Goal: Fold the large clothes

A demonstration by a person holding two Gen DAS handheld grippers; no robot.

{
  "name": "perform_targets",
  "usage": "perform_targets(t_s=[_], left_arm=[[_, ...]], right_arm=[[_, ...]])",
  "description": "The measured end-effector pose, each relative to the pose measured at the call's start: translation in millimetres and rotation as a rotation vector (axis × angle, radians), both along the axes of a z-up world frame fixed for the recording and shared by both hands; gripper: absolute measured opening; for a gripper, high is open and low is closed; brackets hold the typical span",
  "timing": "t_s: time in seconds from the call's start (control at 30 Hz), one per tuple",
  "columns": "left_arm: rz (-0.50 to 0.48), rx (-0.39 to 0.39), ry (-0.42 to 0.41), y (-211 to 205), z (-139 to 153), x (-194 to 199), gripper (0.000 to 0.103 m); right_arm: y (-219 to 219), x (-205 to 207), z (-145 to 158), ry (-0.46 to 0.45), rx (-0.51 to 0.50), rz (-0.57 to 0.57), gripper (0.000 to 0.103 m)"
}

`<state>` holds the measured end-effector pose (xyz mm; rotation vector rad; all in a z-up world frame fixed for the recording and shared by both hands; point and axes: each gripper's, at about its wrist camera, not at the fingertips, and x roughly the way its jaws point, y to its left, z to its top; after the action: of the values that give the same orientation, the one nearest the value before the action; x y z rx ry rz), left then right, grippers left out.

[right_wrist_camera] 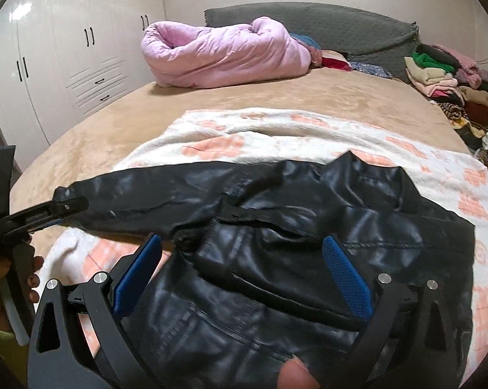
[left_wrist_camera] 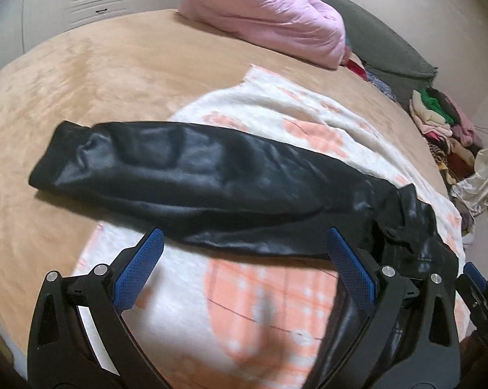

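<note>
A black leather jacket [right_wrist_camera: 276, 291] lies on a white and orange blanket [right_wrist_camera: 244, 129] spread on the bed. Its body fills the near part of the right wrist view. One sleeve [left_wrist_camera: 179, 168] stretches out flat to the left, its cuff [left_wrist_camera: 62, 142] resting on the tan bedcover. My left gripper [left_wrist_camera: 244, 236] is open just short of the sleeve's near edge, holding nothing. My right gripper [right_wrist_camera: 242, 241] hovers open over the jacket body near the armpit seam, also holding nothing. In the right wrist view the left gripper [right_wrist_camera: 65, 206] shows at the left, held by a hand [right_wrist_camera: 4, 278].
A rolled pink duvet [right_wrist_camera: 218, 55] and a grey headboard cushion [right_wrist_camera: 341, 29] sit at the far end of the tan bed [left_wrist_camera: 82, 81]. A pile of mixed clothes [right_wrist_camera: 445, 74] lies at the far right. White wardrobes [right_wrist_camera: 65, 48] stand left of the bed.
</note>
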<state>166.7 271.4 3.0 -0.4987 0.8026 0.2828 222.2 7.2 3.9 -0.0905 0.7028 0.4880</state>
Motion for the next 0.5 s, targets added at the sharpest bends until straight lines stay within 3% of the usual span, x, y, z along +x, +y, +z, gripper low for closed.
perform_targets(t_s=[0.5], left_arm=[[0.139, -0.067, 0.007, 53, -8, -11, 0.094]], right_arm=[[95, -2, -4, 0.019, 0.009, 0.13, 0.099]])
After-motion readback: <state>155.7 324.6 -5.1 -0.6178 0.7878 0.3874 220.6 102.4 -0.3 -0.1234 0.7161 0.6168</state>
